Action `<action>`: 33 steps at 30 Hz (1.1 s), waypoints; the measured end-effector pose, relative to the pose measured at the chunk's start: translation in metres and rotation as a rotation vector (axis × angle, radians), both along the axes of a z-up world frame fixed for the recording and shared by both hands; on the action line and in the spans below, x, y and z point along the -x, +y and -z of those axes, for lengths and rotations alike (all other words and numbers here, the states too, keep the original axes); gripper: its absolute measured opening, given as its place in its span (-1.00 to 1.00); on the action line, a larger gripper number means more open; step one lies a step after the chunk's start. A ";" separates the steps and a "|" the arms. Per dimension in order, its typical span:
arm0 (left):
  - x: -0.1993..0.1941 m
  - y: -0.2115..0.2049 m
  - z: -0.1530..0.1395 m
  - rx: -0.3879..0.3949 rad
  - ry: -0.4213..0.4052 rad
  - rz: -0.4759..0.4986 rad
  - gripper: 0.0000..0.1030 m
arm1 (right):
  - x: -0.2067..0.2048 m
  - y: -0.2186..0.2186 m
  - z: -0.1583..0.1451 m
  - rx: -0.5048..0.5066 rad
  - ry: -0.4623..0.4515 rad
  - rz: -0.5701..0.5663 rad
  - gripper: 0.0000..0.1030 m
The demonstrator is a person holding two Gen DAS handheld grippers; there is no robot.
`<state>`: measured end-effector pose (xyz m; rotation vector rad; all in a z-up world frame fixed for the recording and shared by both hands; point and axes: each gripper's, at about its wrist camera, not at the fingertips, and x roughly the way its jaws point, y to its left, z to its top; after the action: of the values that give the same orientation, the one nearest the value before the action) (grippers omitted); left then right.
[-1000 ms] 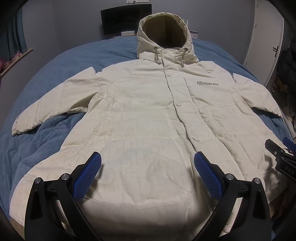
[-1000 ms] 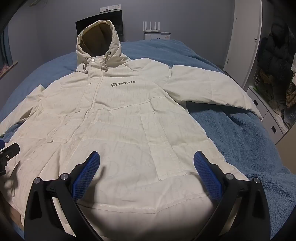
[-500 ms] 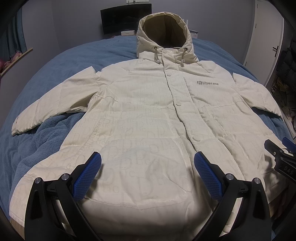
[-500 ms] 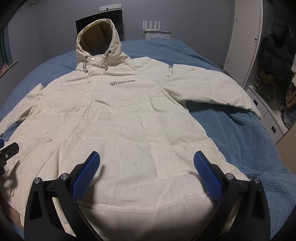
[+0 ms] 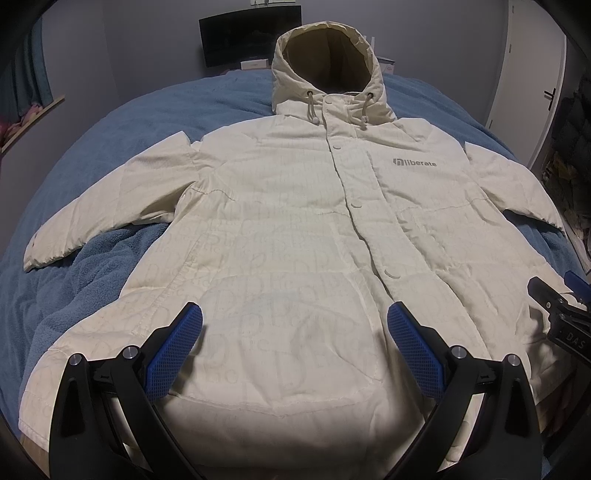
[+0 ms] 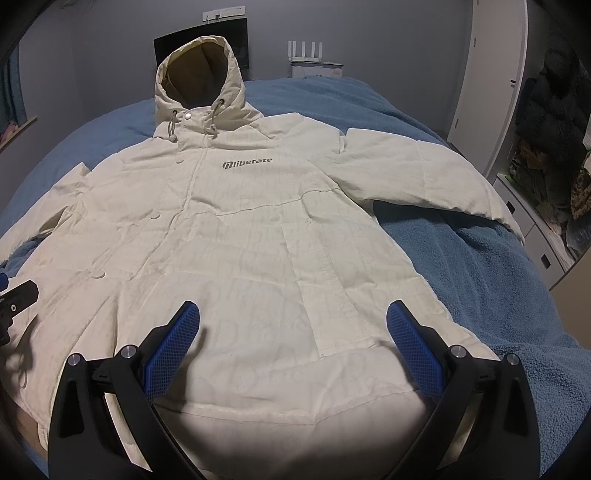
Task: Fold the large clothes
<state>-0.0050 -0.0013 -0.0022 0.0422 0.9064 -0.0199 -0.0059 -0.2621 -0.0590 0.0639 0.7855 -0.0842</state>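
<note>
Left gripper (image 5: 294, 347) spread wide, blue pads (image 5: 173, 352) apart, nothing between them; hung over lower hem of cream hooded jacket (image 5: 295, 229). Right gripper (image 6: 293, 347) likewise spread wide and empty, over hem on logo side; also caught at right edge of left wrist view. Contact with cloth: could not tell.

Jacket lay flat, front up, snapped shut, hem nearest, hood (image 5: 327, 70) farthest, on blue fleece blanket (image 5: 85, 266) covering bed. 2 sleeves angled out and down, one (image 5: 110, 206) to left, other (image 6: 424, 184) to right, cuffs resting on blanket. "liberate" logo (image 6: 247, 163) on chest. 2 drawstrings (image 5: 312, 107) hung from hood opening.

Beyond bed: dark screen (image 5: 251, 35) against grey wall, white router (image 6: 304, 50) with 4 antennas on box, white door (image 5: 535, 74) at far right, dark clothing (image 6: 546, 110) piled by white cabinet.
</note>
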 end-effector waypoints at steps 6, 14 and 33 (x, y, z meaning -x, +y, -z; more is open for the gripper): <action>-0.001 -0.002 0.002 -0.002 0.000 0.001 0.88 | 0.000 0.002 -0.002 0.007 0.006 -0.002 0.88; -0.001 -0.002 0.001 -0.003 0.002 0.001 0.88 | -0.001 0.001 -0.002 0.000 0.012 -0.001 0.88; -0.002 -0.002 0.004 -0.004 0.004 0.001 0.88 | -0.003 0.003 0.000 0.014 0.021 -0.002 0.88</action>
<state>-0.0026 -0.0028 -0.0061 0.0468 0.9102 -0.0193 -0.0032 -0.2591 -0.0595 0.0494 0.8059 -0.0882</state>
